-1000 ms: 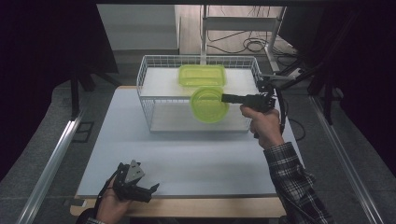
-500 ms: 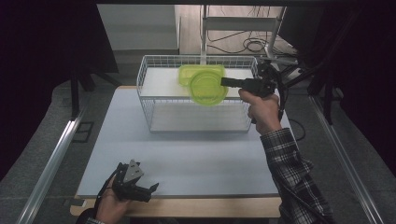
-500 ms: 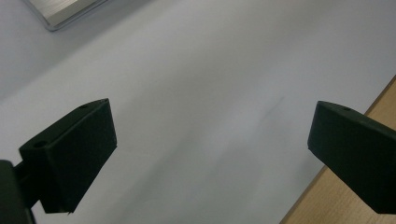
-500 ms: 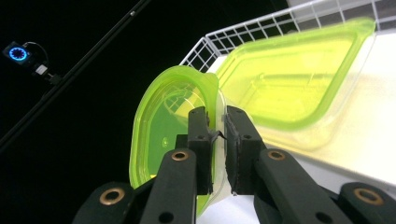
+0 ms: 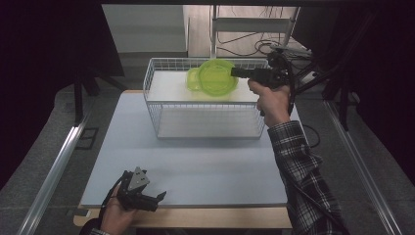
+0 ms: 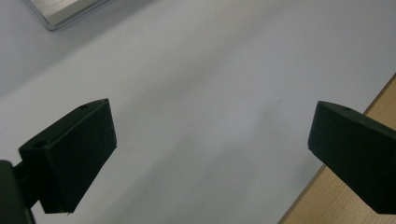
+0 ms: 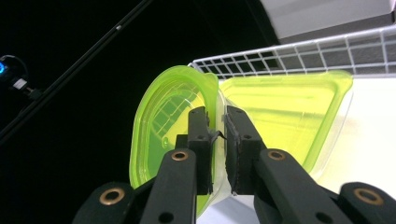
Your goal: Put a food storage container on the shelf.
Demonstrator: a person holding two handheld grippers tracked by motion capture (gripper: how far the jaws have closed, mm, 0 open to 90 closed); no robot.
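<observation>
Desk [image 5: 195, 166]: matte pale surface, wood edge along bottom.
Wire basket [image 5: 161, 105], white grid, upper centre.
Translucent lime container [image 5: 195, 81] inside basket.
Round lime lid [image 5: 215, 76]: since earlier frame, moved up-left, now overlapping container.
Right claw [image 5: 235, 72] clenched on lid rim.
Left claw [image 5: 159, 198], bottom left, spread wide, unmoved.

Translucent glossy lime-green plastic lid [image 7: 163, 135] & container [image 7: 285, 112]; white-coated wire-mesh basket [image 5: 151, 105]; matt pale-grey tabletop [image 5: 195, 166] w/ light wood edge [image 6: 355, 205]; matt black gripper pads [image 6: 70, 154].
</observation>
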